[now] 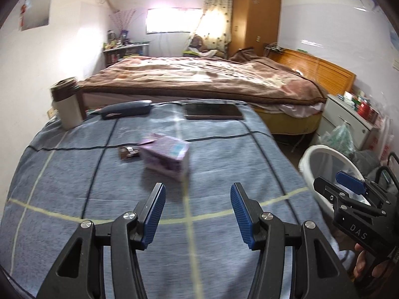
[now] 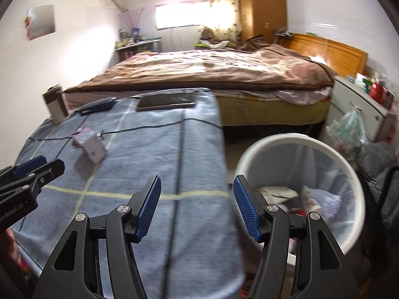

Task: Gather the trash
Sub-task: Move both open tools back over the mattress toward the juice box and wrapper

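Note:
A small purple carton (image 1: 165,155) lies on the blue checked cloth (image 1: 74,174) of the table, ahead of my left gripper (image 1: 198,196), which is open and holds nothing. A little metal piece (image 1: 128,151) rests just left of the carton. In the right wrist view the carton (image 2: 91,147) sits far left. My right gripper (image 2: 197,191) is open and holds nothing, above the table's right edge beside the white bin (image 2: 301,140), which contains crumpled paper and wrappers. The bin (image 1: 324,153) also shows right of the table in the left wrist view, with the right gripper (image 1: 349,184) over it.
A brown-and-cream mug (image 1: 67,104), a dark glasses case (image 1: 127,109) and a dark flat book (image 1: 213,111) line the table's far edge. Beyond stand a bed with a brown blanket (image 1: 199,77), a wooden wardrobe (image 1: 256,15) and a white drawer unit (image 1: 349,114).

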A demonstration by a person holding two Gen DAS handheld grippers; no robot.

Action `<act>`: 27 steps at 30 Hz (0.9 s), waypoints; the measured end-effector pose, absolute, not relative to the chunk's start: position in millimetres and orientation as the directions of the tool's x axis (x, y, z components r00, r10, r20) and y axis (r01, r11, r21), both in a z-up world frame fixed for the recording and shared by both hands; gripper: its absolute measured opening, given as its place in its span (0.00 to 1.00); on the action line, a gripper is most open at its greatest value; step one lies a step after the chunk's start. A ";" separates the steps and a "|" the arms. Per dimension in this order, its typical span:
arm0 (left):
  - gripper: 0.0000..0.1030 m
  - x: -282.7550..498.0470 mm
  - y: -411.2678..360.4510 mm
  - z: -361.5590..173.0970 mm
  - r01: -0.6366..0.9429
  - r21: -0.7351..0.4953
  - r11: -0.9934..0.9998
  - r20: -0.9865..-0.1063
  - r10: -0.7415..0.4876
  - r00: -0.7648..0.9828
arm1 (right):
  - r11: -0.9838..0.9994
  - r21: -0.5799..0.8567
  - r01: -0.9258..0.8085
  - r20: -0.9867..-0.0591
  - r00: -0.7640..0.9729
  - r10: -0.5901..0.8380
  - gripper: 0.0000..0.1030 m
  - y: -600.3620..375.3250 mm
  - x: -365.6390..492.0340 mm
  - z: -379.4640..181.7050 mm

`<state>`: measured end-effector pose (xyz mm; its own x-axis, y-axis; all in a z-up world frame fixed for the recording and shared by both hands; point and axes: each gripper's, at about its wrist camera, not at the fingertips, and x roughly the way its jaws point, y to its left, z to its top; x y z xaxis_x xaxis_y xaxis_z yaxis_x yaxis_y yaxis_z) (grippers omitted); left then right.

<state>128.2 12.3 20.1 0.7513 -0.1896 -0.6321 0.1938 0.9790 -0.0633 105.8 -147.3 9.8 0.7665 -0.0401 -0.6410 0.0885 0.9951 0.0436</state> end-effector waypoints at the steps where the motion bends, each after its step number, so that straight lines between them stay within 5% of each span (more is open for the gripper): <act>1: 0.55 129.6 19.1 19.6 0.180 -0.064 0.982 -0.634 -0.179 0.752 | 0.997 0.043 0.070 -0.640 0.768 -0.026 0.60 -141.0 108.9 10.1; 27: 0.57 170.1 119.2 8.5 0.012 -0.038 0.999 -0.668 -0.034 0.743 | 0.966 0.036 -0.257 -0.665 0.715 0.215 0.62 -37.2 170.0 1.8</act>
<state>170.1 119.2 8.5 0.7431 -0.0338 -0.6684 0.0116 0.9992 -0.0377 170.0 -37.2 1.8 0.7153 0.2153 -0.6649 -0.2570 0.9657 0.0363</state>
